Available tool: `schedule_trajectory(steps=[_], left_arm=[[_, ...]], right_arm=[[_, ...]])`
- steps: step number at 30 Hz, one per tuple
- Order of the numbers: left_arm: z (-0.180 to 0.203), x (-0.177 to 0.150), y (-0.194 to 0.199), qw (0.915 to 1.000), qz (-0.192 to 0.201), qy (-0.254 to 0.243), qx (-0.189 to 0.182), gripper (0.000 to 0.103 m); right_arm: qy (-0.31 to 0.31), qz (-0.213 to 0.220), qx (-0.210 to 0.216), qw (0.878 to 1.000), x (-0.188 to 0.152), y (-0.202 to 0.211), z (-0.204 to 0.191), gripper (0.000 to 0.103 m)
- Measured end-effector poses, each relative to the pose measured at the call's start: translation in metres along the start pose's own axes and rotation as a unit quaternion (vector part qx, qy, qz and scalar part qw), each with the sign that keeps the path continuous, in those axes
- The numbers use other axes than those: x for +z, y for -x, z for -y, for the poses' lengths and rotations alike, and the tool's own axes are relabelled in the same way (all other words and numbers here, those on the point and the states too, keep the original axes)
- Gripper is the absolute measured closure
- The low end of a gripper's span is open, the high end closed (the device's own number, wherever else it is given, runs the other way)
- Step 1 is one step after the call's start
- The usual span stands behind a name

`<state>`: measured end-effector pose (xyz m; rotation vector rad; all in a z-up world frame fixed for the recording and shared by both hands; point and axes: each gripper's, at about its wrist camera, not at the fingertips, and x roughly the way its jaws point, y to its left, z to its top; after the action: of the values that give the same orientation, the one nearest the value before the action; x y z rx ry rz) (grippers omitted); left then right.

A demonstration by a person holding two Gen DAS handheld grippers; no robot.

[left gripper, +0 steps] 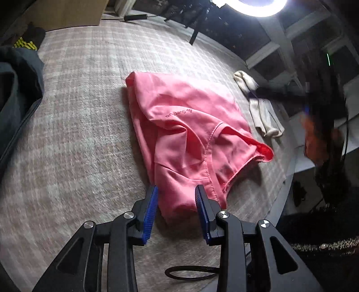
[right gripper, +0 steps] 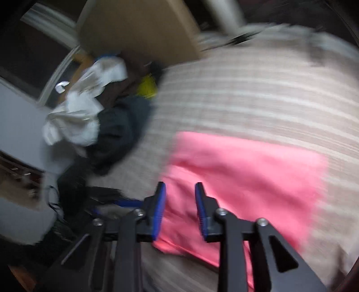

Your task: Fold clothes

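Note:
A pink hoodie [left gripper: 179, 125] lies folded over itself on the checked beige table cover [left gripper: 85, 116], its hood opening toward the right. My left gripper [left gripper: 176, 191] is open, its blue pads [left gripper: 150, 209] on either side of the garment's near corner, nothing clamped. In the blurred right wrist view the same pink hoodie [right gripper: 246, 179] fills the lower right. My right gripper [right gripper: 180, 187] is open just above its near left edge, blue pads [right gripper: 159, 206] apart.
Cream socks [left gripper: 260, 107] lie at the table's right edge. A dark garment [left gripper: 15, 94] sits at the left, seen again with white cloth [right gripper: 78, 112] in a pile. A cardboard box [right gripper: 139, 29] stands behind. A ring lamp [left gripper: 249, 6] shines overhead. A black cable [left gripper: 190, 273] loops below.

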<state>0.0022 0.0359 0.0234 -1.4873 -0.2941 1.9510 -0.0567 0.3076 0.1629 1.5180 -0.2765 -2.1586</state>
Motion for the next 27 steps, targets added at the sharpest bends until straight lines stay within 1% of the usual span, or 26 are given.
schedule_trajectory(steps=[1,2,3,4,5,7,9,12,13,14,15,17,19,20,21,22,23,25,26,27], left_arm=[[-0.001,-0.001,0.001,1.0000,0.004,0.003,0.002,0.072],[-0.002,-0.002,-0.001,1.0000,0.006,0.005,0.004,0.073],[-0.003,-0.001,-0.003,0.9999,0.007,0.006,0.007,0.079],[-0.003,-0.001,-0.006,0.9999,0.007,0.007,0.009,0.090],[-0.003,-0.002,-0.008,0.9999,0.005,0.008,0.011,0.094],[-0.003,-0.003,-0.011,0.9999,0.000,0.008,0.014,0.100],[-0.003,-0.004,-0.009,0.9998,0.002,0.007,0.016,0.100],[-0.001,-0.005,-0.003,0.9996,0.005,0.006,0.026,0.101],[0.002,-0.005,0.001,0.9994,0.007,0.005,0.034,0.101],[0.006,-0.005,0.008,0.9991,0.010,0.002,0.042,0.101],[0.010,-0.006,0.013,0.9989,0.012,-0.002,0.045,0.101],[0.018,-0.009,0.023,0.9983,0.018,-0.008,0.054,0.101],[0.019,-0.015,0.017,0.9982,0.017,-0.011,0.057,0.100],[0.015,-0.017,0.011,0.9979,0.006,-0.006,0.065,0.100],[0.006,-0.019,0.000,0.9965,-0.015,0.008,0.081,0.101],[0.001,-0.019,-0.004,0.9955,-0.023,0.018,0.090,0.103],[0.001,-0.017,-0.001,0.9956,-0.019,0.021,0.090,0.101],[0.002,-0.014,0.008,0.9954,-0.009,0.020,0.094,0.100],[0.007,-0.012,0.017,0.9949,0.000,0.010,0.100,0.100],[0.014,-0.009,0.026,0.9949,0.009,-0.003,0.100,0.099]], right_arm=[[-0.011,0.006,-0.039,0.999,-0.015,0.012,0.021,0.073],[-0.029,0.004,-0.066,0.997,-0.031,0.019,0.042,0.072],[-0.059,-0.005,-0.082,0.995,-0.049,0.021,0.065,0.072],[-0.090,-0.014,-0.087,0.992,-0.063,0.020,0.083,0.072],[-0.117,-0.020,-0.079,0.990,-0.075,0.018,0.097,0.072],[-0.146,-0.025,-0.053,0.988,-0.093,0.012,0.110,0.072],[-0.146,-0.020,-0.037,0.988,-0.100,0.007,0.109,0.072],[-0.138,-0.015,-0.028,0.990,-0.103,-0.001,0.101,0.073],[-0.135,-0.014,-0.023,0.990,-0.102,-0.002,0.099,0.076],[-0.132,-0.012,-0.016,0.991,-0.101,-0.001,0.097,0.090],[-0.128,-0.009,-0.009,0.992,-0.100,0.000,0.094,0.096],[-0.110,0.007,-0.004,0.994,-0.097,0.009,0.086,0.097],[-0.084,0.012,-0.021,0.996,-0.098,0.012,0.079,0.097],[-0.074,0.005,-0.033,0.997,-0.098,0.010,0.079,0.097],[-0.071,-0.012,-0.044,0.996,-0.099,0.002,0.080,0.097],[-0.068,-0.030,-0.054,0.996,-0.100,-0.007,0.081,0.097],[-0.068,-0.033,-0.059,0.995,-0.099,-0.007,0.081,0.095],[-0.069,-0.023,-0.065,0.995,-0.098,0.004,0.079,0.094],[-0.069,-0.018,-0.067,0.995,-0.097,0.010,0.078,0.088],[-0.070,-0.013,-0.070,0.995,-0.096,0.016,0.077,0.086]])
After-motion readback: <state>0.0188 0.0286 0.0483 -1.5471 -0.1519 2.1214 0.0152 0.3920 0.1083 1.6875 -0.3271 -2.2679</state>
